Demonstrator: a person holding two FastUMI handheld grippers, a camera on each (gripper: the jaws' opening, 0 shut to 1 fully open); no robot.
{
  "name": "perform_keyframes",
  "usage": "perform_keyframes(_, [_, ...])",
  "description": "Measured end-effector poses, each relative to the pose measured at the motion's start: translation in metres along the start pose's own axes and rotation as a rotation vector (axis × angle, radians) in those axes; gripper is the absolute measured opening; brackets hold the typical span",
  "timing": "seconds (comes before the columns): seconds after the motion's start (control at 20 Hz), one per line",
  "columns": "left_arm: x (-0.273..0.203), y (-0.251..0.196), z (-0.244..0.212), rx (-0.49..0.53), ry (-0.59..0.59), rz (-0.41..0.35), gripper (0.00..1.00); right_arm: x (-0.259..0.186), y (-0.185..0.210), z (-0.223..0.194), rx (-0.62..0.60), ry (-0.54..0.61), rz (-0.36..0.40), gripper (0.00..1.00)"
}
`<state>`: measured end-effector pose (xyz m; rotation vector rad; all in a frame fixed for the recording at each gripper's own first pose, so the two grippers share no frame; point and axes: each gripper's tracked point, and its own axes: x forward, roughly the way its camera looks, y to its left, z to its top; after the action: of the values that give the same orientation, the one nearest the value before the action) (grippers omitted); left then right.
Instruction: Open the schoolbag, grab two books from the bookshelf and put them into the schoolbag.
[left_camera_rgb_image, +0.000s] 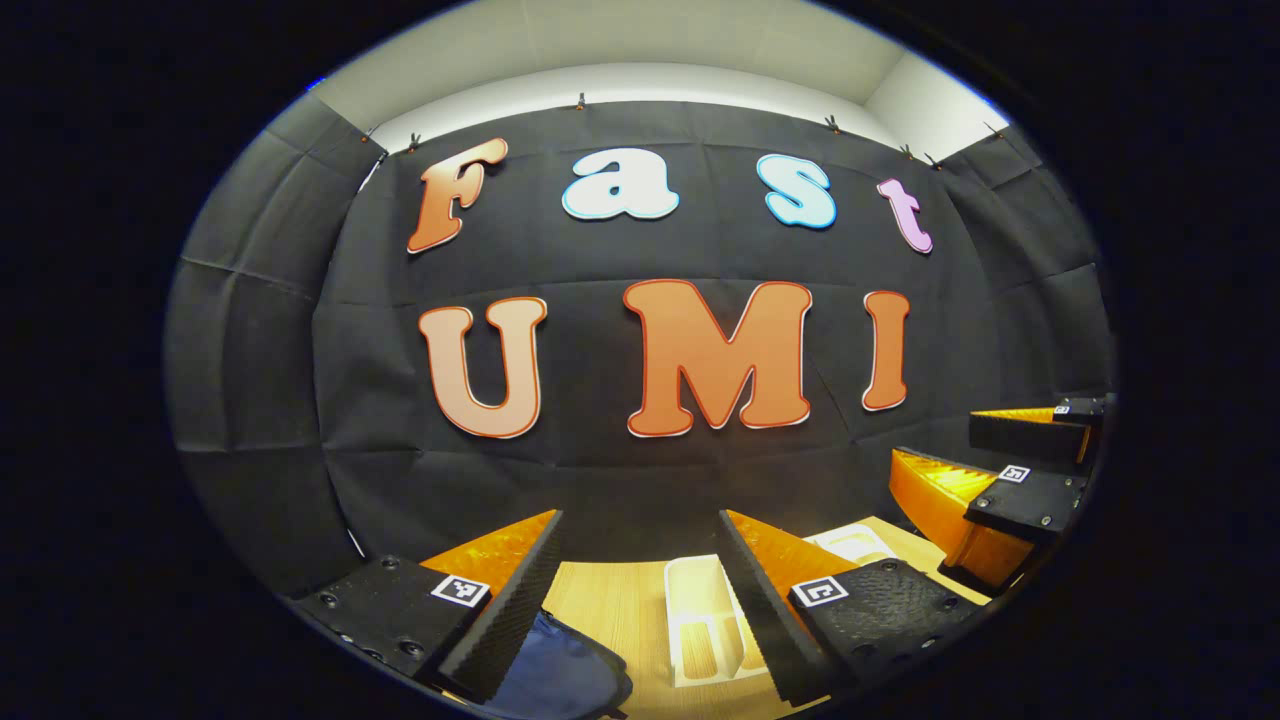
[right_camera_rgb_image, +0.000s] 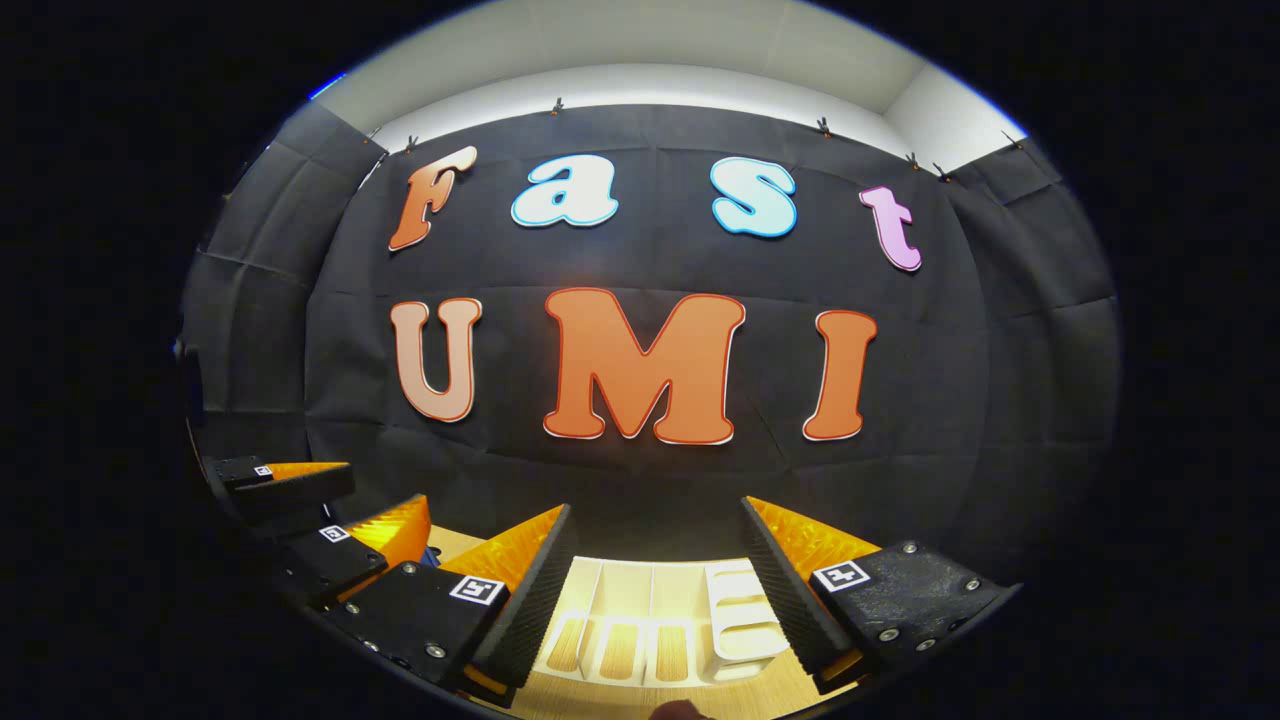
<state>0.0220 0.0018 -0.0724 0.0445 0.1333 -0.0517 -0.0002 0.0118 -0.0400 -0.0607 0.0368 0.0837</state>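
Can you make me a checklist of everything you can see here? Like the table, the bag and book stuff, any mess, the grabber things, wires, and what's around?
Surface: a light wooden table, seen low between the fingers.
Job's things: a dark blue schoolbag lies on the table at the bottom of the left gripper view; whether it is open cannot be told. A white bookshelf with slotted compartments sits ahead of the right gripper; no books can be made out.
Clutter: nothing seen.
Grippers: left gripper open, holding nothing; right gripper open, holding nothing. Both are raised, side by side.
Cables: nothing seen.
Surroundings: black cloth wall clipped up at the top, white wall above.
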Motion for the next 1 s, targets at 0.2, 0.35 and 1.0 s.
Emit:
perform_keyframes(0.2, [-0.002,0.002,0.006,0.03,-0.019,0.01,0.93,0.003,0.001,0.002,0.009,-0.002,-0.006,0.96])
perform_keyframes(0.35, [-0.003,-0.003,0.0,0.035,0.007,-0.008,0.93,0.001,0.001,0.01,0.015,-0.04,0.013,0.96])
perform_keyframes(1.0, [-0.007,-0.005,-0.003,0.028,0.004,-0.022,0.94,-0.003,0.004,0.017,-0.016,-0.094,0.025,0.96])
